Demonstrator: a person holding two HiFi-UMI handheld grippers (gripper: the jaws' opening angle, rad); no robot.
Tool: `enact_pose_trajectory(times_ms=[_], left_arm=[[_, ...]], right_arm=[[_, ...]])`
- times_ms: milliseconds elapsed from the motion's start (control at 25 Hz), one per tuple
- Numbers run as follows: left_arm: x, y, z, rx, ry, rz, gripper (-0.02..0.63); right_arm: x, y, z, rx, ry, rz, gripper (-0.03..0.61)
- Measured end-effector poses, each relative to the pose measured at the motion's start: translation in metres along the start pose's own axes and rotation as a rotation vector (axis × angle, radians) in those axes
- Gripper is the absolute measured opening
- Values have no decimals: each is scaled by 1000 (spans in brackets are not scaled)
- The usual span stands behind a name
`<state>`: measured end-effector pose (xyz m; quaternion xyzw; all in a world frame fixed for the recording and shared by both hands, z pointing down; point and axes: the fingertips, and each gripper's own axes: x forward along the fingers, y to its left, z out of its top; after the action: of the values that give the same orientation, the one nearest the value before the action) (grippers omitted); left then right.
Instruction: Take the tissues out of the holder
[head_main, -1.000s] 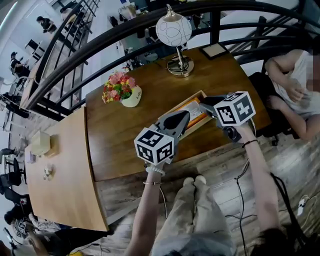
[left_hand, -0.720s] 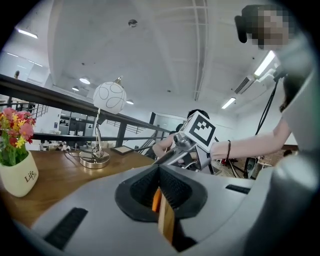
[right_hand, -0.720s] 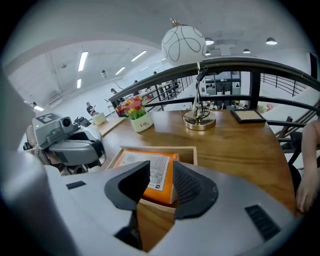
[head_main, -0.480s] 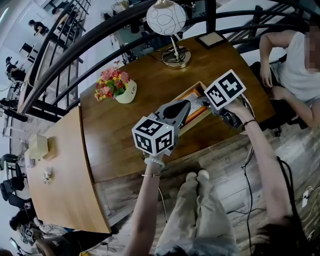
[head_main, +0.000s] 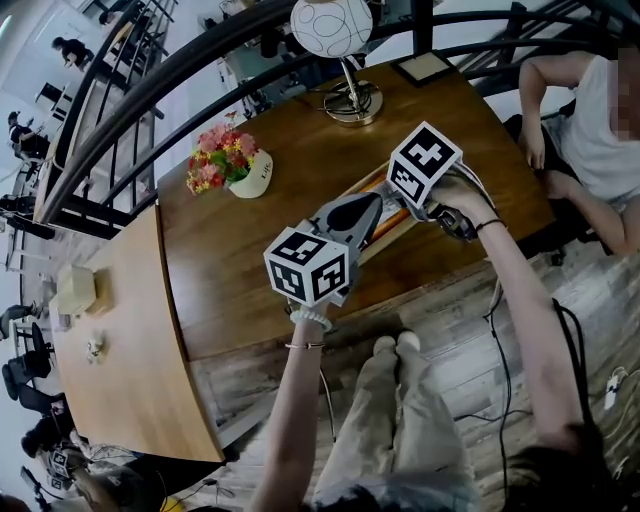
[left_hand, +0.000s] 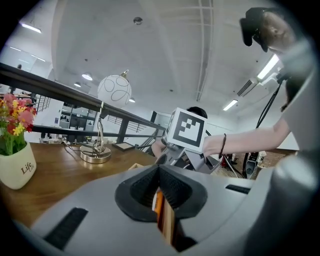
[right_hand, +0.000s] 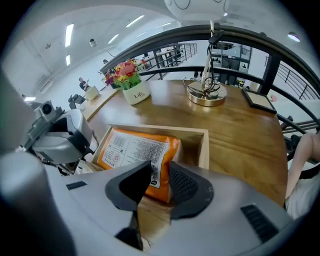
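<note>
An orange tissue pack (right_hand: 132, 149) lies in an open wooden holder (right_hand: 206, 147) on the dark wooden table (head_main: 250, 260). My right gripper (right_hand: 160, 181) reaches down over the pack's near end. Its jaws are closing, the pack's edge stands between the pads, and they do not visibly press it. In the head view the right gripper (head_main: 405, 207) comes in from the right over the holder (head_main: 368, 184). From the near side my left gripper (head_main: 371, 216) meets the holder. In the left gripper view its jaws (left_hand: 161, 192) are shut on the holder's thin wooden wall (left_hand: 167, 220).
A globe lamp (head_main: 345, 60) on a brass base stands at the table's far edge, next to a framed picture (head_main: 420, 68). A white pot of flowers (head_main: 235, 170) sits far left. A seated person (head_main: 590, 110) is at the right. A lighter table (head_main: 110, 340) adjoins on the left.
My right gripper has moved left and further onto the table, over the holder, and its marker cube has turned. The left gripper has stayed at the holder.
</note>
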<state>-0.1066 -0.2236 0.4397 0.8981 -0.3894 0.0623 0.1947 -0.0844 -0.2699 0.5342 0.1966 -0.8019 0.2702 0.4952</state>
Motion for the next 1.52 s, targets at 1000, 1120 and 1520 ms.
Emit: enact_pose_trajectory(times_ms=[1000,1120,1520], left_arm=[[-40,-1,14,23,-50,37,8],[-43,-4,23,35,-68,32,8],[-52,-18,52,82,-123,-8,8]], right_arm=[[-66,21,17,-119,-334,-137,23],[-80,22,18,-146,-338,-181,23],[-131,27,21,-152,-411,-250,23]])
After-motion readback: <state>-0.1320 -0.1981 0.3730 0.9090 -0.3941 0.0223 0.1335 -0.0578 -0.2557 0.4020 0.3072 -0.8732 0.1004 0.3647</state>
